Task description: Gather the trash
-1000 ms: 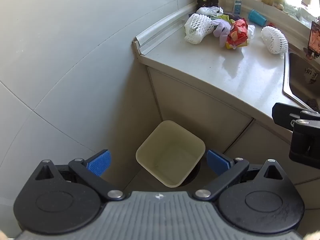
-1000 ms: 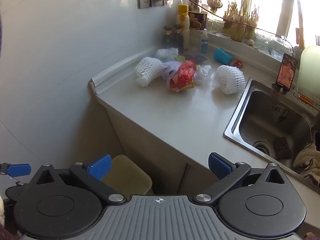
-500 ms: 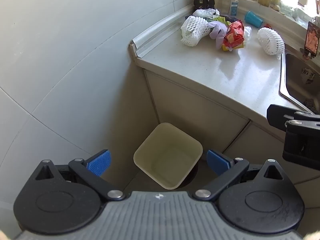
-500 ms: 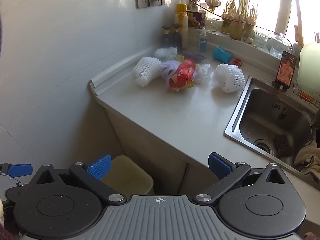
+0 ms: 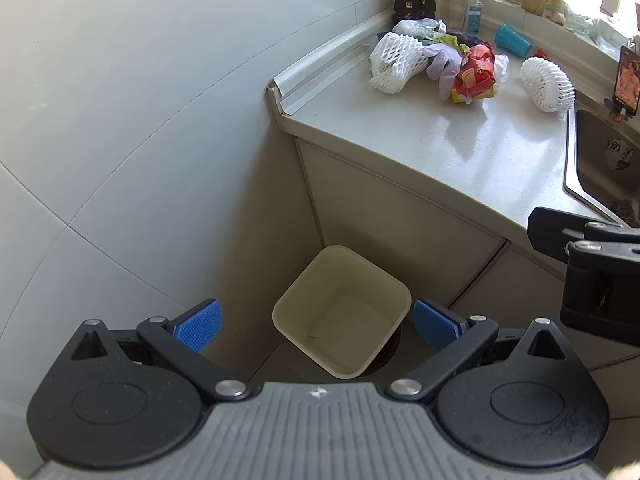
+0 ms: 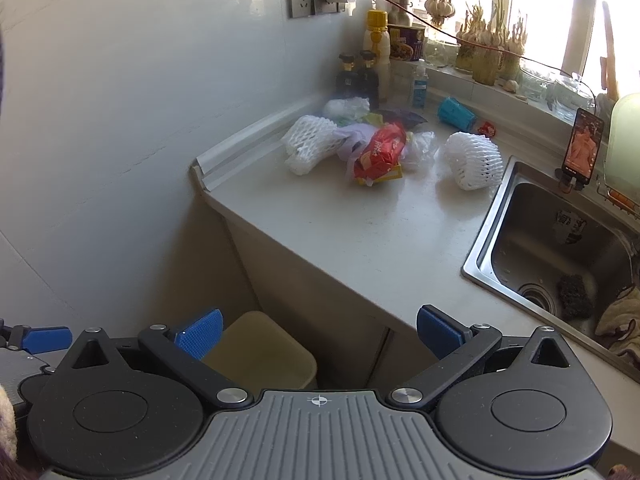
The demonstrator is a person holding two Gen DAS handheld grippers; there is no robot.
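Observation:
A pile of trash lies at the back of the counter: a white foam net [image 6: 310, 142], a red snack wrapper [image 6: 380, 150], crumpled plastic bags [image 6: 420, 146] and a second white foam net [image 6: 472, 160] apart to the right. The pile also shows in the left wrist view [image 5: 472, 70]. A cream square bin [image 5: 342, 312] stands open on the floor beside the cabinet. My left gripper [image 5: 316, 326] is open and empty above the bin. My right gripper [image 6: 318, 330] is open and empty, in front of the counter edge, far from the trash.
A steel sink [image 6: 560, 248] with a scrubber sits at the right. A phone [image 6: 582, 144] leans behind it. Dark bottles [image 6: 358, 76], a blue cup [image 6: 454, 114] and plant jars stand along the back. A tiled wall [image 5: 120, 100] bounds the left. The counter [image 6: 360, 232] ends above the bin.
The left gripper's view has shifted slightly, with the bin and counter sliding a little left and up. The right gripper's view has barely moved. Both stay open and empty.

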